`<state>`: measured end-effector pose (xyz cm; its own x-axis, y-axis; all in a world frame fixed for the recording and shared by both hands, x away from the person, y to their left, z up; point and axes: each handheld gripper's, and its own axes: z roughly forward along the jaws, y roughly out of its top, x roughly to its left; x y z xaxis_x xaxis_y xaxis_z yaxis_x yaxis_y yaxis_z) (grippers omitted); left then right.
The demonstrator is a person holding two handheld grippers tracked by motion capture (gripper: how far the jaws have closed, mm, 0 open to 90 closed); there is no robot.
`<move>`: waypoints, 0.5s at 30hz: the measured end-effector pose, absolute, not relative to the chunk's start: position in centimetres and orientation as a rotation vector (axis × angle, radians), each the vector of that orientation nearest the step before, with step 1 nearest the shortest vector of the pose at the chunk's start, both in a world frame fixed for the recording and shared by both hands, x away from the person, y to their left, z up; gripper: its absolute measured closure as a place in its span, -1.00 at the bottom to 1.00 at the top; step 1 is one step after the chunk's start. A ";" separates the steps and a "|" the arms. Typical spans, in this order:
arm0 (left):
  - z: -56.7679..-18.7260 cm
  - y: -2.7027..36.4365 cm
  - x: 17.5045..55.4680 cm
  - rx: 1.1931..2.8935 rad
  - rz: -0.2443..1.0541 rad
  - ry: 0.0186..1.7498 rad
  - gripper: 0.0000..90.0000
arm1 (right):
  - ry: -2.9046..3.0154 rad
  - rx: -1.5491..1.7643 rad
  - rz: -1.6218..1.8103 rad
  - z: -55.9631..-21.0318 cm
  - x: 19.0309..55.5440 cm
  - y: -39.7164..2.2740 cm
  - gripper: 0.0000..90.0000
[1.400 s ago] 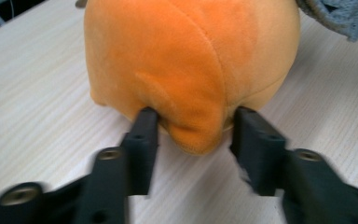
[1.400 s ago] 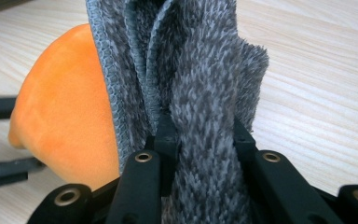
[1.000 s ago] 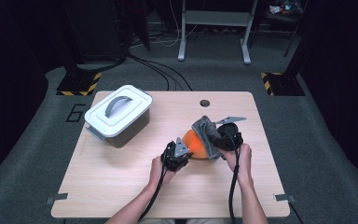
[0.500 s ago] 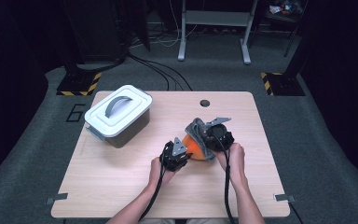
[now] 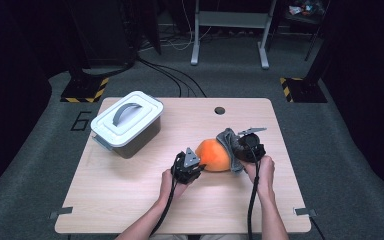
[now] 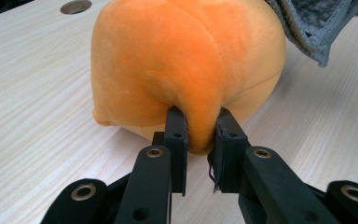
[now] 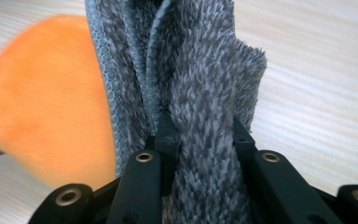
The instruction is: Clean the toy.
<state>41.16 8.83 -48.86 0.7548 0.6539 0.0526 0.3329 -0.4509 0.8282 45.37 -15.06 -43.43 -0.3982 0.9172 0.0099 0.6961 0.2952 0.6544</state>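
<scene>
A: While the orange plush toy (image 5: pixel 214 155) rests mid-counter toward the near edge, why two grips?
B: The left hand-held gripper (image 6: pixel 198 135) pinches its fold to steady it; the right hand-held gripper (image 7: pixel 200 135) clamps the grey cloth (image 7: pixel 200 84) against it.

left hand-held gripper (image 5: pixel 189 166): jaws clamped | right hand-held gripper (image 5: pixel 244 148): jaws clamped | forearms side by side

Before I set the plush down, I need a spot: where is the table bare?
Free: the near-left stretch of the table, in front of the lidded bin, and the right edge beyond the right gripper. Crowded: the middle, where the left gripper pinches the orange plush and the right one grips the grey cloth against it.
</scene>
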 end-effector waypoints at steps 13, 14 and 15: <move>-48.8 8.6 41.1 2.066 0.473 0.732 0.73 | 2.215 1.316 0.951 -40.6 43.3 -13.2 0.60; -48.8 8.6 41.1 2.066 0.473 0.732 0.73 | 2.233 1.288 0.965 -40.3 43.1 -12.4 0.60; -48.8 8.6 41.1 2.067 0.472 0.733 0.73 | 2.255 1.263 0.967 -40.2 43.0 -11.7 0.60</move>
<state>41.11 8.59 -48.82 0.7549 0.6531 0.0593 0.3238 -0.4498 0.8323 43.01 -11.73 -40.24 -0.5238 0.8518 0.0045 0.5903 0.3592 0.7228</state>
